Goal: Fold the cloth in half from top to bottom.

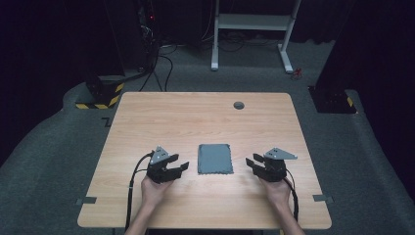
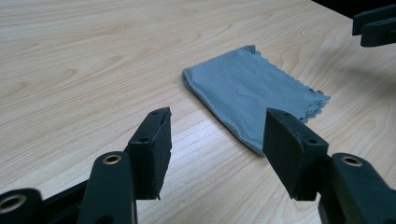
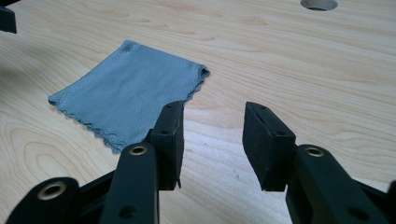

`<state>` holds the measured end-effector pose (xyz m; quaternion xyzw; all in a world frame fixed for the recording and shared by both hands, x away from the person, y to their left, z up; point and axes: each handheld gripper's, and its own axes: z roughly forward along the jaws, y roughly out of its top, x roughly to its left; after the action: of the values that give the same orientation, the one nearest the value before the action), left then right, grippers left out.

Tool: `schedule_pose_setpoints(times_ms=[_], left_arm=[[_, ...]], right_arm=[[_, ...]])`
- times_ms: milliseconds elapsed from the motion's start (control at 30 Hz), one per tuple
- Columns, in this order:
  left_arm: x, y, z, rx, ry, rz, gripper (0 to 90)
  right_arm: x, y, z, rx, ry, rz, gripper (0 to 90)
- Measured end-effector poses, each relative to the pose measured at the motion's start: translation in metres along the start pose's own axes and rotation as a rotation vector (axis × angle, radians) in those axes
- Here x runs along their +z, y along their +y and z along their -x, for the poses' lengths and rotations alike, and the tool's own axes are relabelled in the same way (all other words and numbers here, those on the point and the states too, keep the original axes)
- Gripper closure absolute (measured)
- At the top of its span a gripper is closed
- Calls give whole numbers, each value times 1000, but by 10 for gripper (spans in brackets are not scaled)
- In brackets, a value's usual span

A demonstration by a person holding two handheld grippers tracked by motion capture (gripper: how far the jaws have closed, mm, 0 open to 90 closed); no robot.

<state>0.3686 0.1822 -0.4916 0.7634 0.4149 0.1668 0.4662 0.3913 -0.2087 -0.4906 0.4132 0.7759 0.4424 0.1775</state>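
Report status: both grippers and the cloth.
Left gripper open, empty, left of cloth. Right gripper open, empty, to its right. Folded grey scalloped-edge cloth flat on wooden table, untouched. Nothing in the way.

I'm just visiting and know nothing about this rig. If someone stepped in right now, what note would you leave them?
Left gripper: open, nothing between its jaws, just left of the cloth.
Right gripper: open and empty too, just right of the cloth.
Grey cloth: lies flat on the wooden table, folded into a neat rectangle with a scalloped edge, midway between the two grippers; neither touches it.
Done: the cloth looks folded and set down.
Left: probably nothing beyond drawing the hands away, unless another fold is wanted.
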Motion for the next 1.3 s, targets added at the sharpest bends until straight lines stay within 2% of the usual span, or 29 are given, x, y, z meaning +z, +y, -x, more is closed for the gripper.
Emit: schedule_pose_setpoints(times_ms=[167,433,767,967,1033,1167,1300], left_arm=[[-6,-1,-1,-3,12,17,414],[-14,-7,-6,-13,29,18,405],[-29,-18,-18,-52,68,35,403],[-35,-25,-26,-63,100,13,403],[-36,-27,-29,-64,113,12,403],[-37,-32,-35,-85,127,3,403],[-36,-35,-38,-78,162,-30,400]], right_arm=[[-4,-3,2,11,-1,8,580],[-12,-8,6,19,-7,17,573],[-24,-16,14,35,-36,21,571],[-28,-21,21,45,-61,3,568],[-29,-22,23,34,-76,-1,568],[-31,-25,27,43,-93,-12,564],[-32,-27,30,49,-104,-31,559]])
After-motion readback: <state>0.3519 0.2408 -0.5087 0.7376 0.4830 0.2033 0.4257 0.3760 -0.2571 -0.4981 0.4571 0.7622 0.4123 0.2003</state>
